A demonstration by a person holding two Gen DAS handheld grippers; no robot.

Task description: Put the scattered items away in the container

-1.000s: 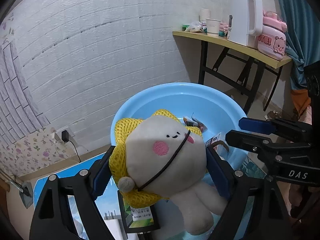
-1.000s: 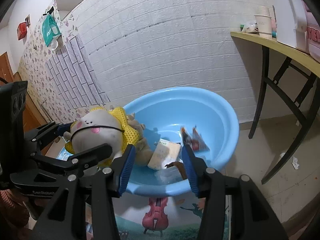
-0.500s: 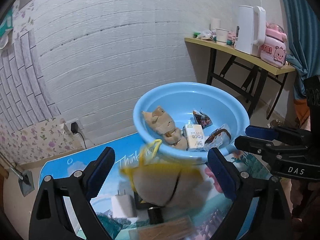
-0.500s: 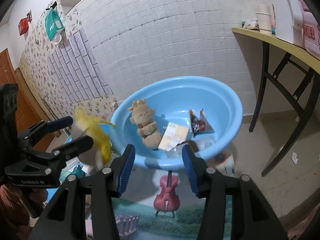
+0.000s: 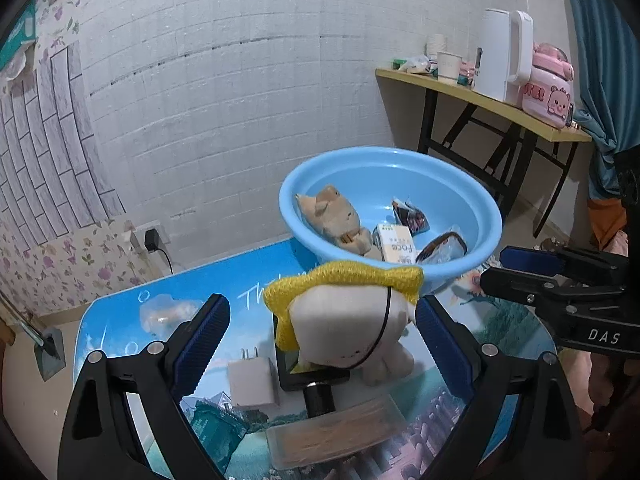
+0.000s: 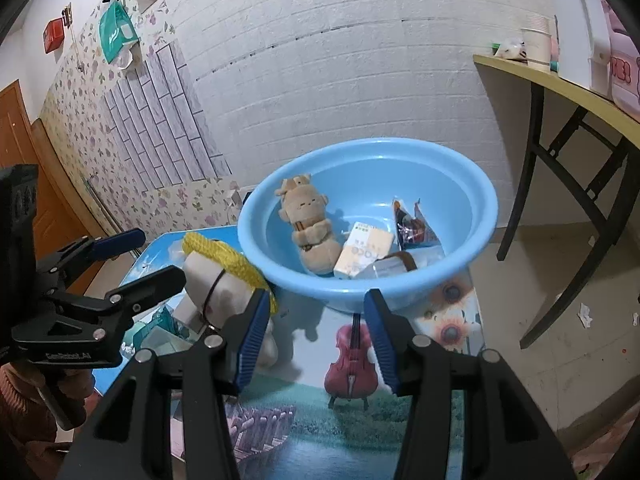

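A white plush with a yellow mesh hood (image 5: 352,316) lies on the table just in front of the blue basin (image 5: 472,256), outside it; it also shows in the right wrist view (image 6: 224,276). My left gripper (image 5: 320,332) is open, its blue pads either side of the plush without touching. My right gripper (image 6: 316,332) is open and empty in front of the basin (image 6: 280,276). The basin holds a brown plush (image 6: 310,224), a tissue pack (image 6: 364,250) and snack packets (image 6: 412,224).
On the picture-printed table (image 5: 120,320) lie a white charger plug (image 5: 252,384), a black object under the plush (image 5: 316,384), a clear box of sticks (image 5: 340,436) and a clear packet (image 5: 168,312). A side table with a kettle (image 5: 504,56) stands back right.
My left gripper held the plush over the basin, then opened and drew back; the plush fell onto the table in front of the basin. The right gripper pulled back slightly.
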